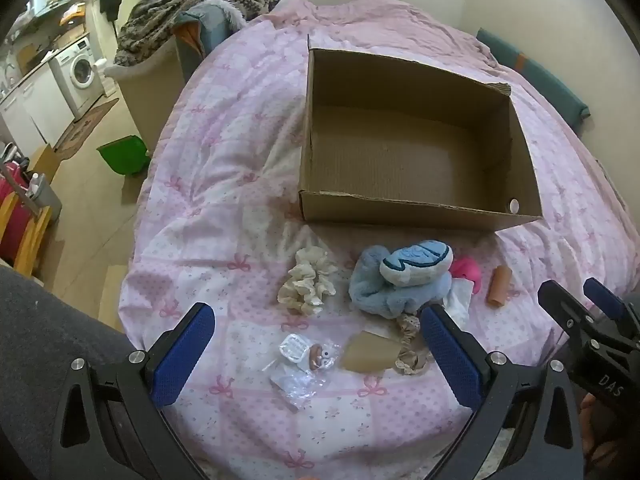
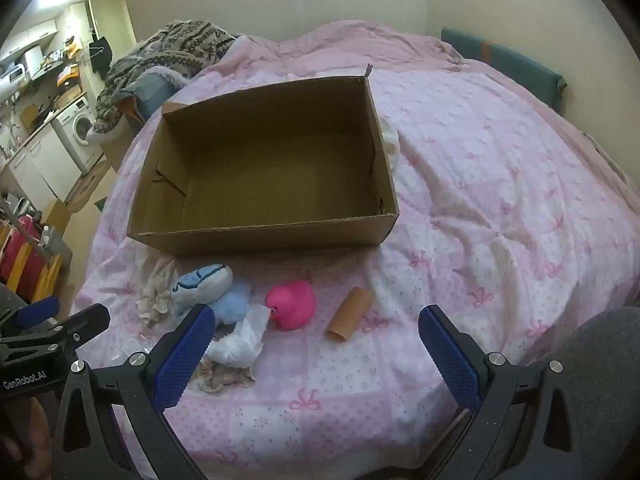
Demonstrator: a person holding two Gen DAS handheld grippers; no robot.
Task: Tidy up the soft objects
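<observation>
An open, empty cardboard box (image 1: 408,210) (image 2: 256,236) stands on the pink bedspread. In front of it lie a cream scrunchie (image 1: 308,280) (image 2: 154,300), a blue-and-white whale plush (image 1: 416,260) (image 2: 204,282) on a light blue fluffy cloth (image 1: 380,292) (image 2: 236,302), a pink plush (image 1: 466,272) (image 2: 292,304), a white cloth (image 2: 242,336) and a beige lace scrunchie (image 1: 412,350) (image 2: 224,378). My left gripper (image 1: 316,350) is open and empty, hovering near the soft things. My right gripper (image 2: 316,350) is open and empty, hovering near the pink plush; it also shows in the left wrist view (image 1: 576,292).
A brown cardboard tube (image 1: 500,286) (image 2: 350,314), a clear plastic packet with small items (image 1: 304,360) and a tan card (image 1: 370,352) lie on the bed (image 2: 500,200). A knitted blanket (image 1: 200,4) drapes furniture at the far left. A green bin (image 1: 124,154) stands on the floor.
</observation>
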